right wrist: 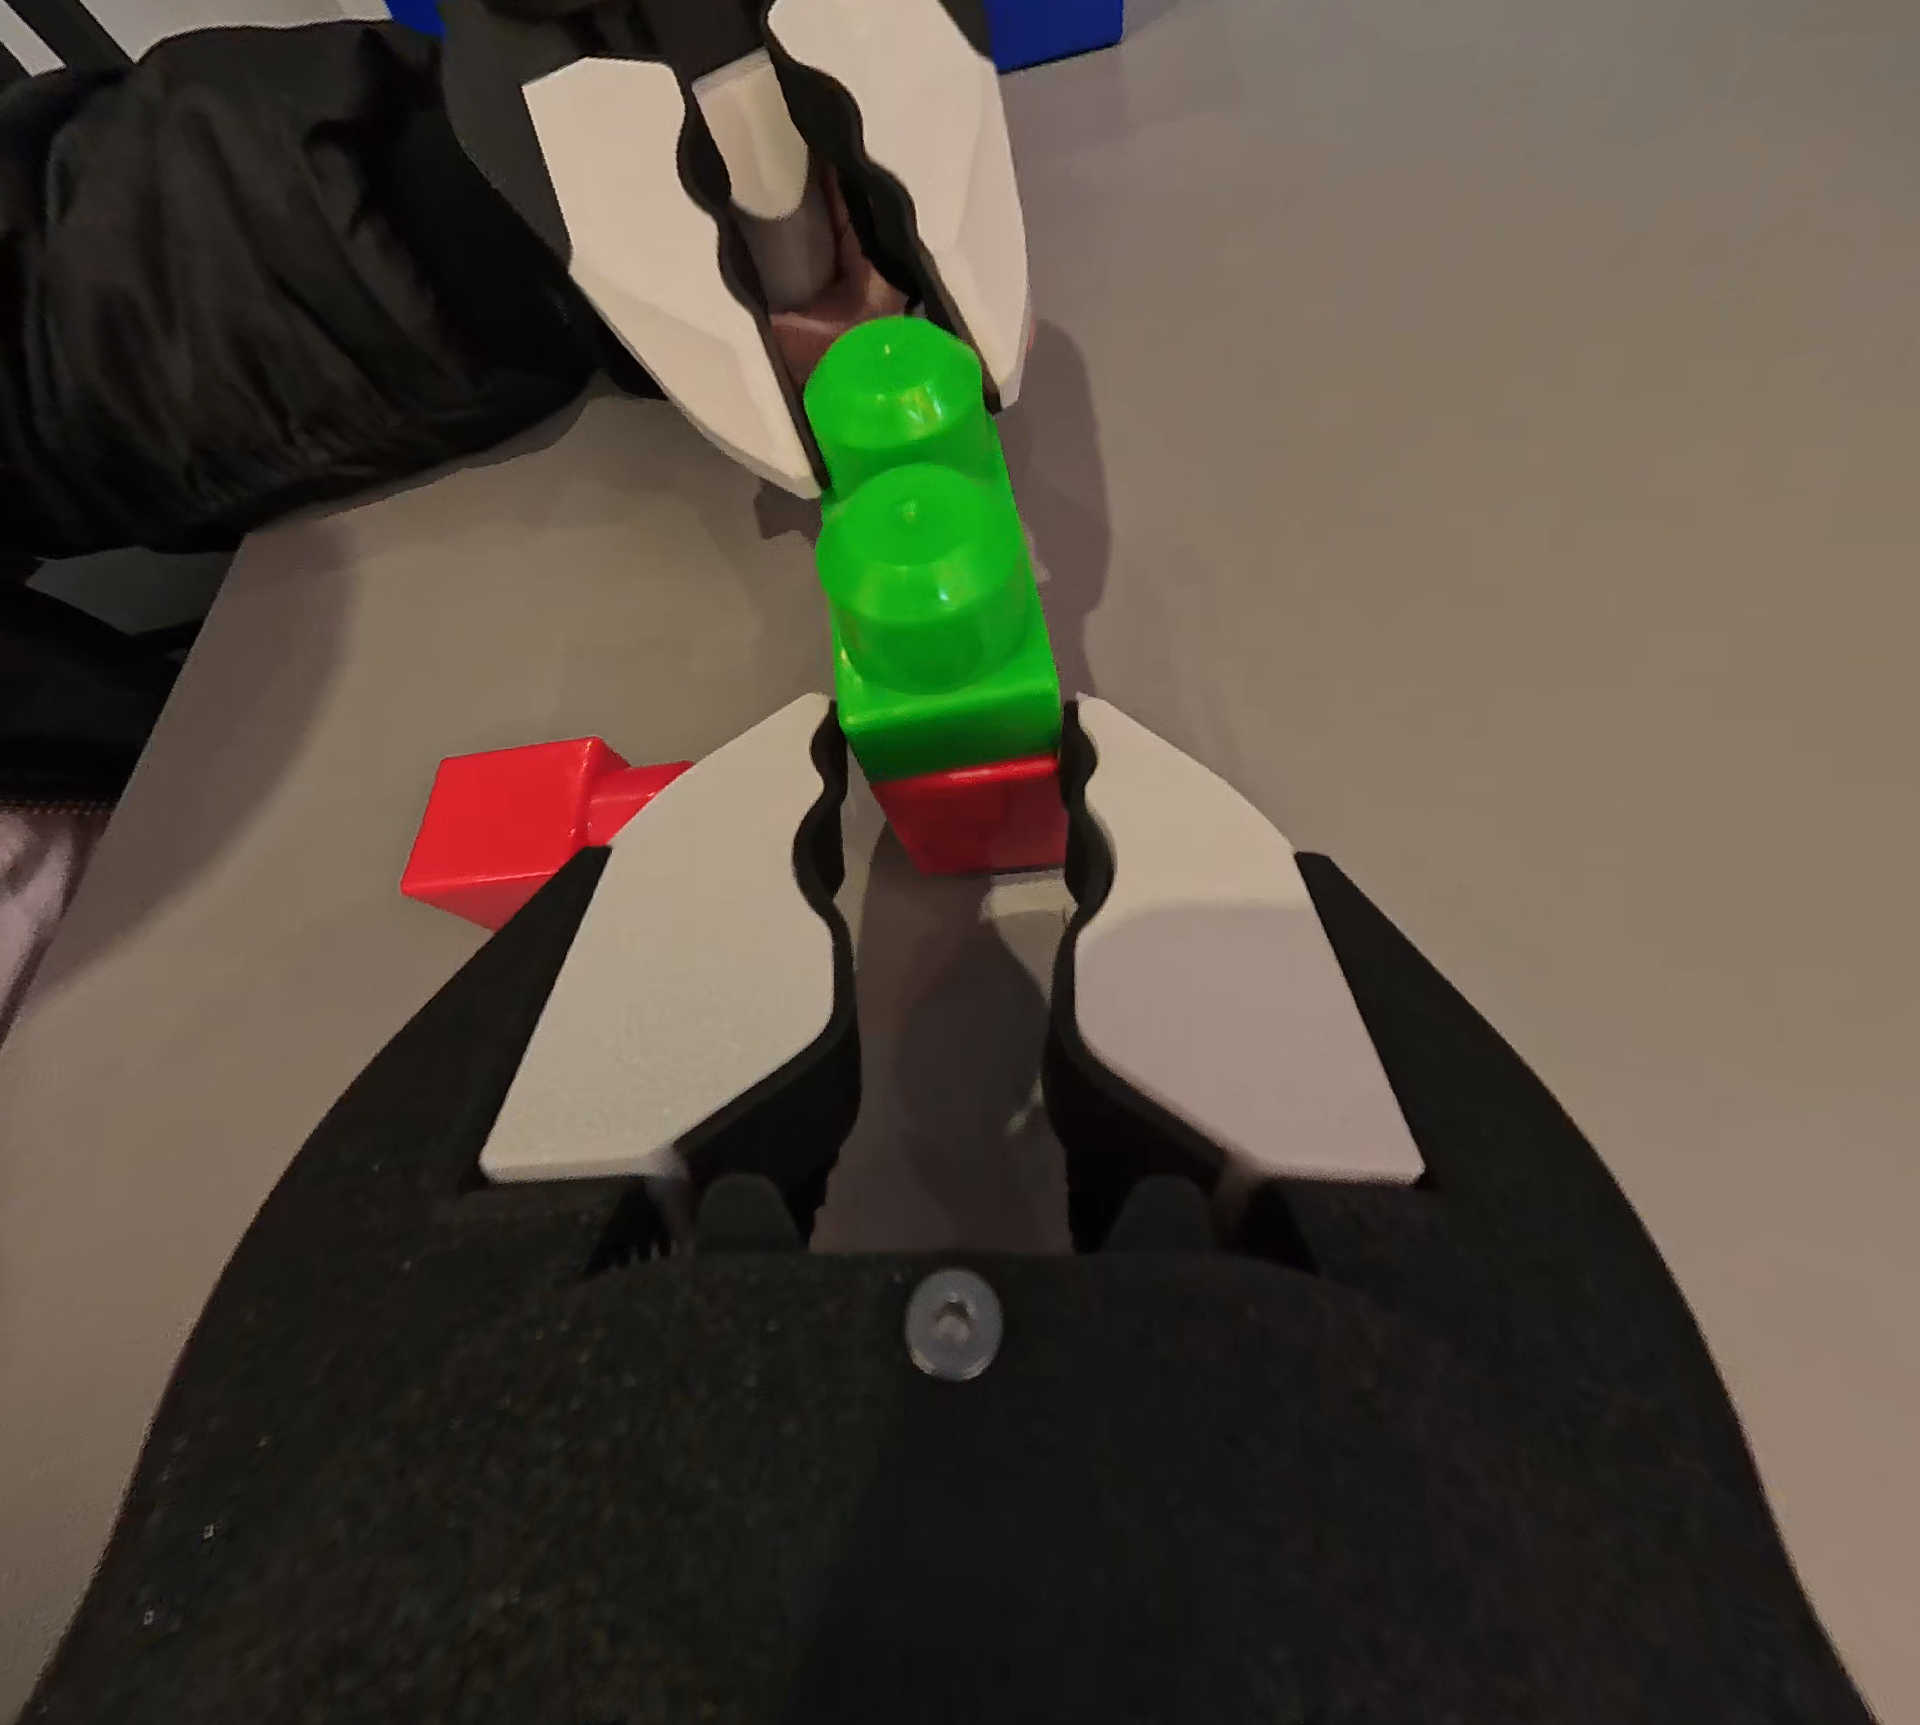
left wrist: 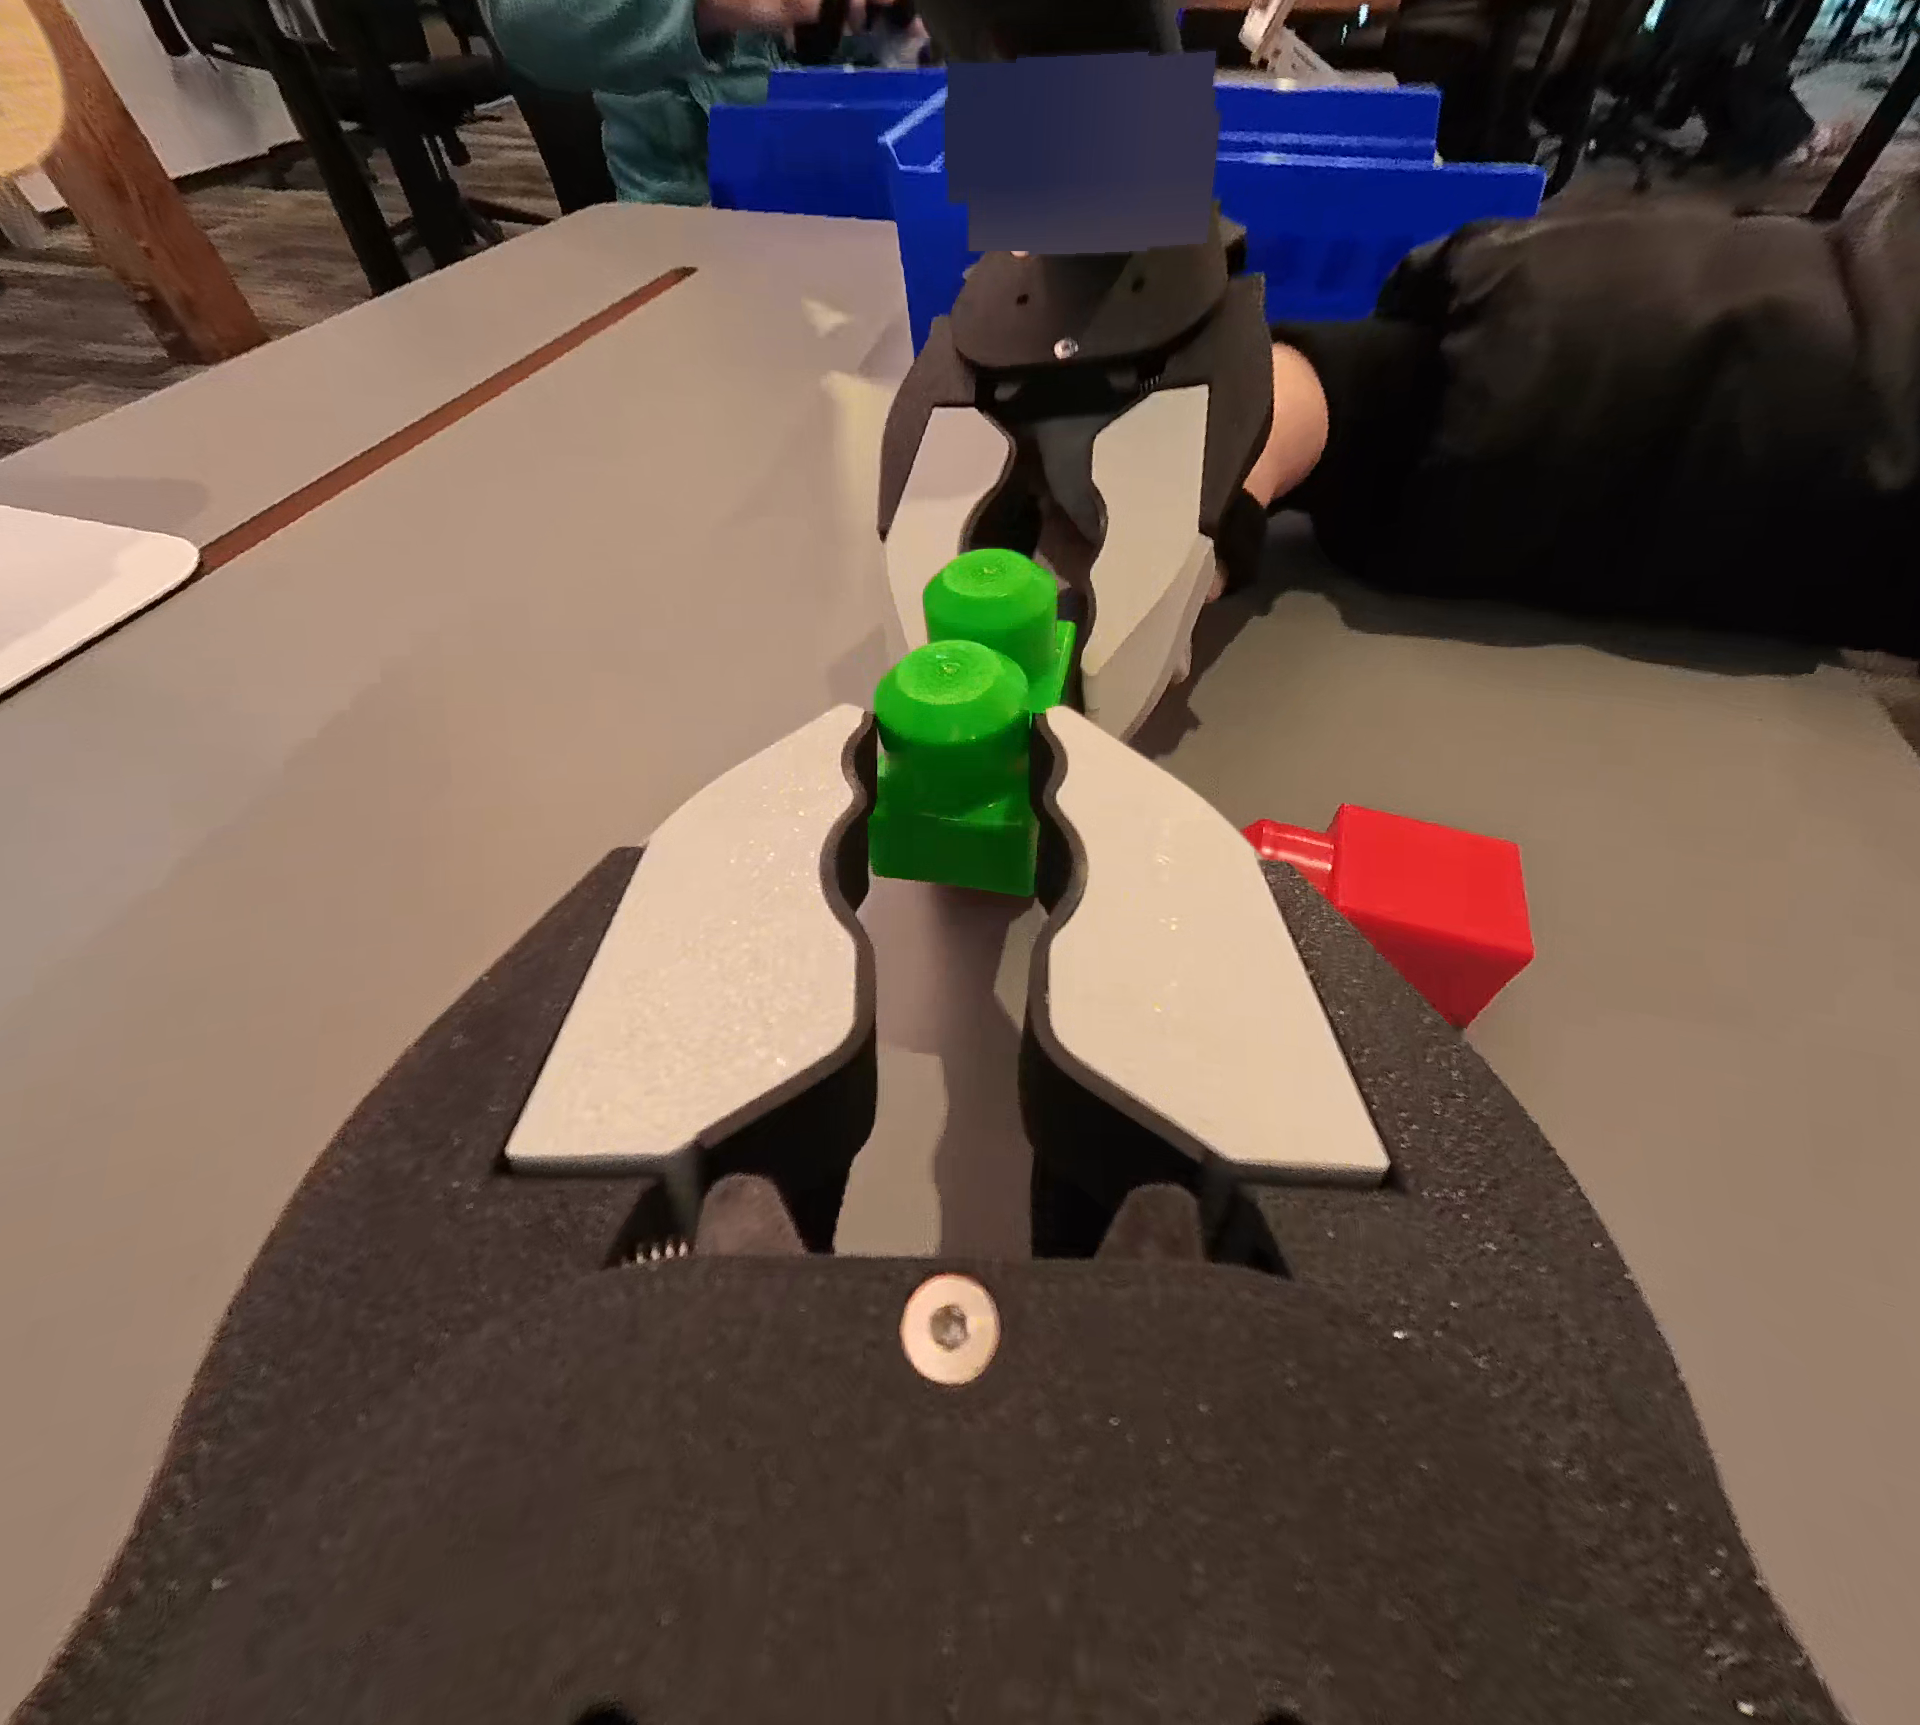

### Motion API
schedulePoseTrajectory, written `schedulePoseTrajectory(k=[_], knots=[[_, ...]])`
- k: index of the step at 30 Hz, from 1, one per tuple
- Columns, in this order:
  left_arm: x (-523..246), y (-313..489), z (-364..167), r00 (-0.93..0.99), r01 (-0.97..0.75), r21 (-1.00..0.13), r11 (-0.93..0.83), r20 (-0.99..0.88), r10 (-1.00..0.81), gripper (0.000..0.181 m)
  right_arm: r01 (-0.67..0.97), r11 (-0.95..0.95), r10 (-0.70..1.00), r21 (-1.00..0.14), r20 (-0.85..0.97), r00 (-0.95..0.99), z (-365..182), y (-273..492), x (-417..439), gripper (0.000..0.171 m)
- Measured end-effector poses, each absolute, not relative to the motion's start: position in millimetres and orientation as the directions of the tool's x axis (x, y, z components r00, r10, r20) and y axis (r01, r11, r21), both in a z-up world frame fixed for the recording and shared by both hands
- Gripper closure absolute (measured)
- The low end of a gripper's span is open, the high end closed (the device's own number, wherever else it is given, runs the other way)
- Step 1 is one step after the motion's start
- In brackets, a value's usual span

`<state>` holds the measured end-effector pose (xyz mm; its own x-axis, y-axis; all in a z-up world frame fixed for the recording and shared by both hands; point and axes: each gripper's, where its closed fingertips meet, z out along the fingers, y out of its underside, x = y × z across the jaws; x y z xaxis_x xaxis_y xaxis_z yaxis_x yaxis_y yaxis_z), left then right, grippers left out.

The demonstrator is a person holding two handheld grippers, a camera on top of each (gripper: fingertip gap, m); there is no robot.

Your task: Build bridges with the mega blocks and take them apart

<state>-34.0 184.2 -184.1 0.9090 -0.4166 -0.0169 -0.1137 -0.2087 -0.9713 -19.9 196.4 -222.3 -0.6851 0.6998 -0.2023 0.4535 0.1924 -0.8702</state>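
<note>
A: Status?

B: Left gripper (left wrist: 951, 797) has its jaws clamped on the near end of the green block (left wrist: 961, 740). Right gripper (right wrist: 951, 782) has its jaws closed around the red block (right wrist: 977, 818) under the green one's other end. From here I can't tell how hard they're squeezing. The stack sits mid-counter (left wrist: 416, 740). A second red block (left wrist: 1418, 906) lies on its side just beside it, loose.

A: Risks?

B: I read this as a pull-apart or a press-on; can't say which. If I pull off-axis, the studs bind and the green block twists out of my left jaws. The right grip is low on the red block, so it could slip. A sudden release would likely knock the tipped red block away.

A: Bins?

B: Blue bins (left wrist: 1351, 221) at the far counter edge, behind the right gripper. Can't see what's in them. Black jacket (left wrist: 1610, 428) lies beside them.
</note>
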Motion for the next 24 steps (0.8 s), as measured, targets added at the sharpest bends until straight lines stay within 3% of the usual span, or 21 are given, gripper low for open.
schedulePoseTrajectory(k=[6, 9, 14, 17, 21, 24], knots=[[-29, 186, -190, 0.906, -0.171, -0.960, -0.224, -0.063, -0.420, 0.153, 0.431, 0.271, 0.724, -0.861, -0.113, -0.681, -221, 196, -20, 0.117], [-32, 186, -187, 0.911, -0.154, -0.965, -0.212, -0.056, -0.408, 0.153, 0.375, 0.317, 0.733, -0.871, -0.025, -0.679, -209, 198, -24, 0.121], [-32, 185, -184, 0.910, -0.142, -0.970, -0.195, -0.051, -0.412, 0.153, 0.383, 0.322, 0.714, -0.866, -0.043, -0.699, -210, 192, -28, 0.135], [-43, 185, -166, 0.934, -0.061, -0.989, -0.138, -0.007, -0.358, 0.138, 0.372, 0.281, 0.733, -0.885, -0.052, -0.678, -204, 197, -29, 0.135], [-58, 169, -139, 0.925, 0.071, -0.996, -0.056, 0.087, -0.370, 0.138, 0.318, 0.003, 0.781, -0.948, -0.197, -0.593, -163, 220, -34, 0.136], [-51, 169, -123, 0.907, 0.151, -0.988, 0.015, 0.133, -0.399, 0.138, 0.202, -0.303, 0.693, -0.931, -0.361, -0.625, -110, 226, -29, 0.136]])
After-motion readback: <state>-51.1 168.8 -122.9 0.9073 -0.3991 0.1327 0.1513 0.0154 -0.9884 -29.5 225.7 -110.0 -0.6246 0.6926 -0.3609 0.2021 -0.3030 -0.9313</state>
